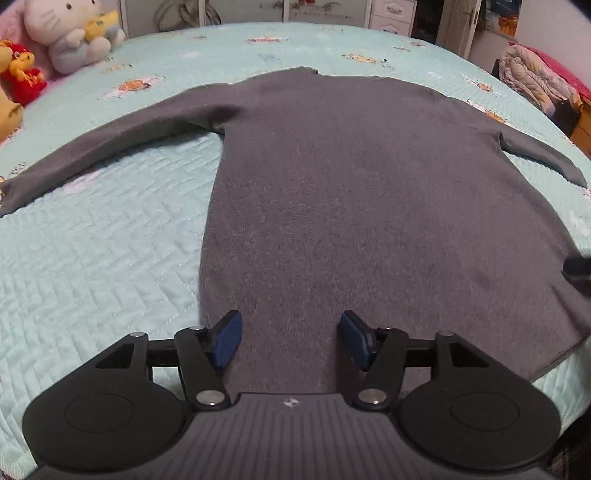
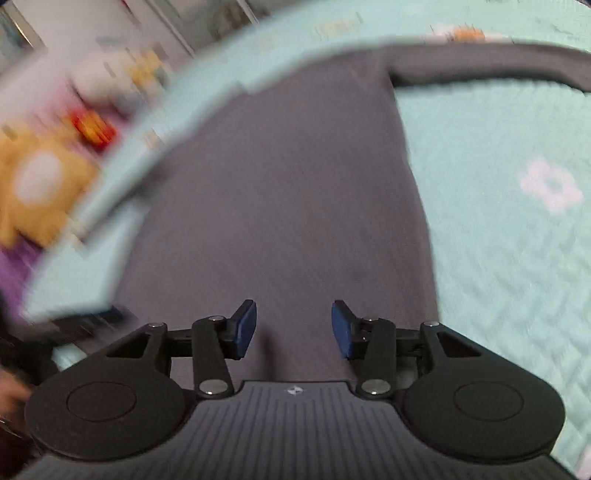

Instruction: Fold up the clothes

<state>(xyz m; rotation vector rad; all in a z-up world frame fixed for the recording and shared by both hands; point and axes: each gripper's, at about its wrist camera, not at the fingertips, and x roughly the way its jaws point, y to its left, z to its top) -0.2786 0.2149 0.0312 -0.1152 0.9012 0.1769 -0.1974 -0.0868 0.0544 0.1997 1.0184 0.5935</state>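
Covering nearly everything in both views, a pale turquoise quilted bedspread with small cartoon prints carries a grey long-sleeved sweater laid flat, hem toward the cameras and neckline at the far end. Only the left wrist view shows the whole garment sharply: both sleeves spread outward, the left-hand one running long toward the frame edge, the other cut short by the fisheye rim. That view alone also shows the white plush cat and a red and yellow toy at the head of the bed, cabinets behind, and a bundled quilt off to the right. The right wrist view is smeared by motion, so the toys there are only coloured blurs and the sweater's far edge is hard to trace; one sleeve stretches across its top right. At its lower left something dark and a patch of what may be a hand sit at the rim, too blurred to name. The left gripper hangs over the hem with its blue pads spread wide, nothing between them. The right gripper is likewise spread apart over the lower body of the sweater, gripping nothing. A dark shape at the left view's right edge is cut off.
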